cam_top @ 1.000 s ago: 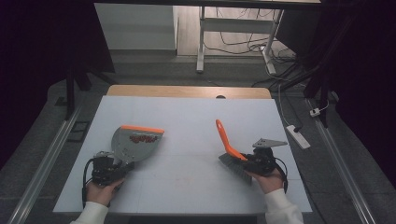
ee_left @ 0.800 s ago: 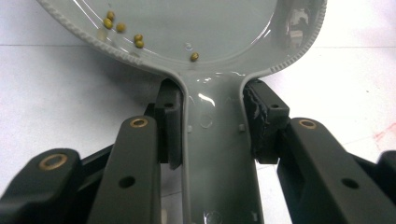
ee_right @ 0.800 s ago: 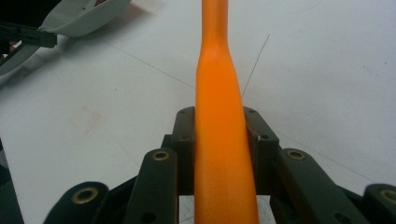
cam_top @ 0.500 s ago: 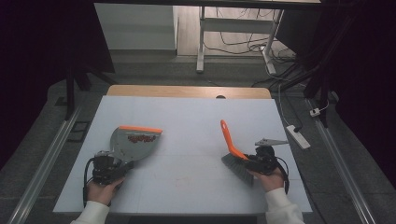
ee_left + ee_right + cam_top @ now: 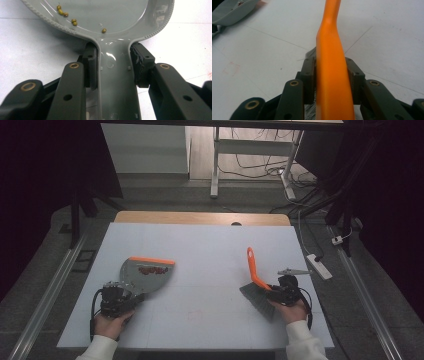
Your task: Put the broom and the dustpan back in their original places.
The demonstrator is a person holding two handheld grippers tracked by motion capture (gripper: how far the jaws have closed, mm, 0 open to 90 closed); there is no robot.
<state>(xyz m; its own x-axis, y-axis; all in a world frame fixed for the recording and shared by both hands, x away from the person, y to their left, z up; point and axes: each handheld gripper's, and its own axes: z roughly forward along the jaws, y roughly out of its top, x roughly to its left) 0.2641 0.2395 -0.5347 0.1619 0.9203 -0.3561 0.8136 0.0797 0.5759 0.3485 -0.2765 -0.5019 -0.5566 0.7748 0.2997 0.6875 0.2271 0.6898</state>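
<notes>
A grey dustpan (image 5: 145, 272) with an orange front lip lies on the white table (image 5: 200, 245) at the left, with small beans (image 5: 62, 12) inside it. My left gripper (image 5: 131, 295) (image 5: 113, 65) is shut on the dustpan's handle (image 5: 115, 87). At the right, a brush (image 5: 252, 265) with an orange handle (image 5: 332, 50) rests its grey bristles (image 5: 257, 301) on the table. My right gripper (image 5: 272, 290) (image 5: 330, 75) has the handle between its pads; the jaws have just been opening slightly, and the pads still lie against it.
A wooden strip (image 5: 200, 217) runs along the table's far edge. On the floor to the right lies a white power strip (image 5: 318, 266). A faint red mark (image 5: 195, 312) shows on the table between my hands. The dustpan (image 5: 232, 10) shows in the right gripper view at upper left.
My right hand has carried the brush to the right and lower, bringing the bristles down on the table. The left hand and the dustpan have stayed put.
</notes>
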